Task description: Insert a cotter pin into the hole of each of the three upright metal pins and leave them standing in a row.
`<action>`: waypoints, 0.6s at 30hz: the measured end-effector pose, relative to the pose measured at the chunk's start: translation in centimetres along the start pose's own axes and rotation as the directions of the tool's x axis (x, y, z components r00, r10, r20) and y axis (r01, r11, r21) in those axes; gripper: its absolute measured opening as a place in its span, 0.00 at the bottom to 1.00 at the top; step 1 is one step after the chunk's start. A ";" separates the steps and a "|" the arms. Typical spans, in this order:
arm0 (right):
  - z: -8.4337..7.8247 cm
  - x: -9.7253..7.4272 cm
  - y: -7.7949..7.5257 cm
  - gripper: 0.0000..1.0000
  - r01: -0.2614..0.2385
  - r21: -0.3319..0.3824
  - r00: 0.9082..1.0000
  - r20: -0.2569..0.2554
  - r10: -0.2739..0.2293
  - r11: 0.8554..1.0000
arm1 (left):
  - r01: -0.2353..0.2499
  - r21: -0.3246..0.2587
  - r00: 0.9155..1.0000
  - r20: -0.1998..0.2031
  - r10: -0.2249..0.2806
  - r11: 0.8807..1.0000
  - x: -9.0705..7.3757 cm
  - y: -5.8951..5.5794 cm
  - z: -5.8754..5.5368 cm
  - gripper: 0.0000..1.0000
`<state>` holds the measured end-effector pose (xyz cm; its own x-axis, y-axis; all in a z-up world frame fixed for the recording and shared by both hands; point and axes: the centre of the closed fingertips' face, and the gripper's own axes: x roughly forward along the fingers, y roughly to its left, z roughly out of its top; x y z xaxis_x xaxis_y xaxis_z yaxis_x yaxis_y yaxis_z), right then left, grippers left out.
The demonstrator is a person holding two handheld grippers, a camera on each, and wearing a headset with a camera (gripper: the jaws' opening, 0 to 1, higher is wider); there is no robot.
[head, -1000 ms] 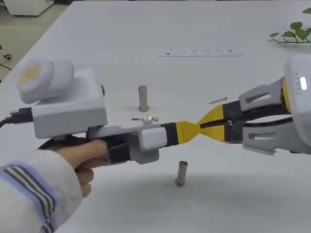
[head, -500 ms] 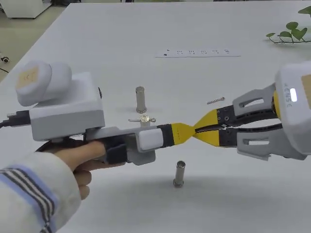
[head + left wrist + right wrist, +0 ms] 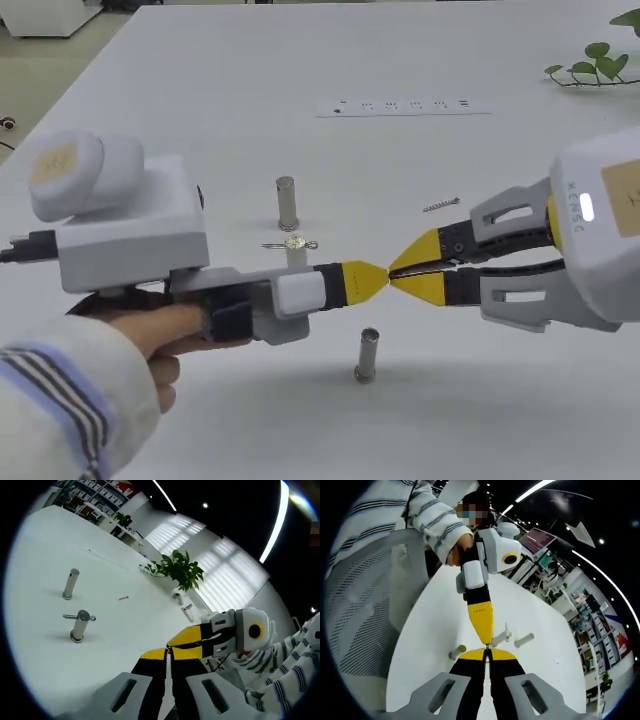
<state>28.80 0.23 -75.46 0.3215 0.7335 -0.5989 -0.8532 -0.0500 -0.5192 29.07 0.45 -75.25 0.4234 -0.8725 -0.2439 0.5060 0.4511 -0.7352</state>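
Steel tells the score: of the three upright pins, the middle pin already carries a cotter pin crosswise through its head. The rear pin, at about 12 o'clock from it, and the front pin, at about 4 o'clock, stand bare, so I judge two insertions are left. A loose cotter pin lies flat on the white worktop at roughly 2 o'clock from the middle pin, well apart from all three. The pins stand in a loose diagonal, not a tidy row.

Above the worktop the left claw and the right claw meet nose to nose, between the middle and front pins. Both are clenched. Whether anything is pinched where they meet is too small to tell. They hang close to the front pin, and a careless nudge could topple it.

Far off, a power strip lies at 12 o'clock and a plant at 2 o'clock, neither in the way.
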 end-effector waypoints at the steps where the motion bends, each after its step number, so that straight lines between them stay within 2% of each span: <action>1: 0.0 0.0 0.0 0.02 -0.001 0.001 1.000 0.000 0.001 1.000 | 0.000 0.009 1.000 -0.003 0.000 1.000 0.0 0.0 0.0 0.00; 6: 0.2 0.0 0.1 0.03 -0.011 0.032 1.000 0.013 0.011 0.999 | -0.004 0.051 1.000 -0.013 0.005 0.999 -0.2 -0.2 -0.1 0.00; 11: 0.4 0.1 -0.1 0.03 0.001 0.030 1.000 0.027 -0.002 1.000 | -0.011 0.096 1.000 0.001 0.011 0.995 -0.4 -0.2 0.2 0.00; 14: 0.5 0.1 -0.3 0.05 0.005 0.034 0.999 0.035 -0.006 0.999 | -0.011 0.108 1.000 0.005 0.010 0.994 -0.6 -0.2 0.3 0.00; 18: 0.1 0.0 -0.5 0.11 0.009 0.053 0.999 0.036 -0.011 0.999 | -0.008 0.111 1.000 0.001 0.008 0.994 -0.7 -0.1 0.3 0.00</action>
<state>29.15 0.36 -75.13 0.3155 0.7579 -0.5709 -0.8708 -0.0078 -0.4916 28.94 1.10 -74.82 0.4282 -0.8688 -0.2487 0.5827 0.4758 -0.6588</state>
